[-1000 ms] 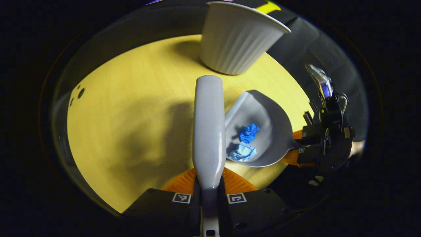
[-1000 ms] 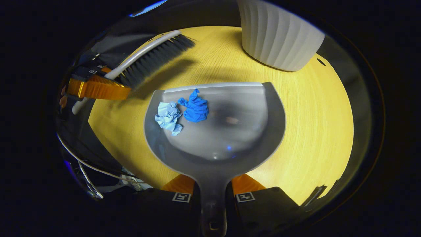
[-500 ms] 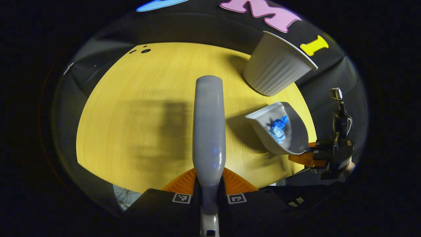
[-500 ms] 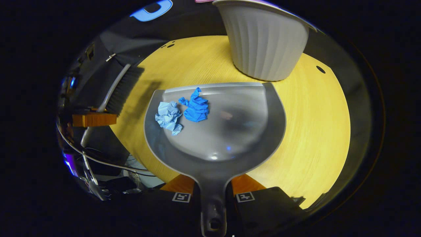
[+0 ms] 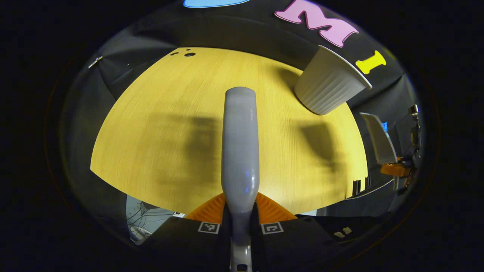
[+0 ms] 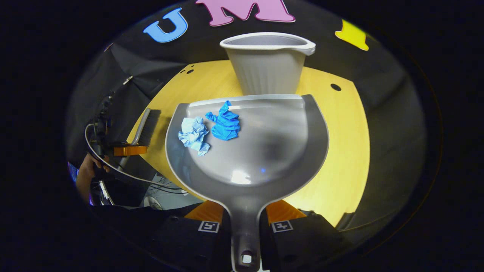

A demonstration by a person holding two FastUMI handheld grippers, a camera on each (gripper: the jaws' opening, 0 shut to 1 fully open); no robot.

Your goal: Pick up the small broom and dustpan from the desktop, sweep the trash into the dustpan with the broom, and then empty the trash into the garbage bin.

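My left gripper [image 5: 241,217] is shut on the handle of the small grey broom [image 5: 240,151], which points out over the yellow desktop [image 5: 159,124]. Off to the left in the right gripper view, the broom's dark bristles [image 6: 148,126] hang by the table edge. My right gripper [image 6: 245,221] is shut on the handle of the grey dustpan [image 6: 264,151], held above the table. Two crumpled scraps lie in the pan, one light blue [image 6: 193,134] and one dark blue [image 6: 225,122]. The white ribbed garbage bin [image 6: 267,68] stands just beyond the pan's front lip. The raised dustpan [image 5: 378,138] shows edge-on at the far right.
The bin [image 5: 328,88] stands at the table's far right corner, against the black cloth wall. Small dark holes [image 5: 189,54] mark the far edge of the desktop. Cables [image 6: 124,172] hang below the table's near left edge, beside a hand [image 6: 85,173].
The dustpan with both scraps has risen off the table and now sits level in front of the bin's mouth. The broom has drawn back and up, away from the pan.
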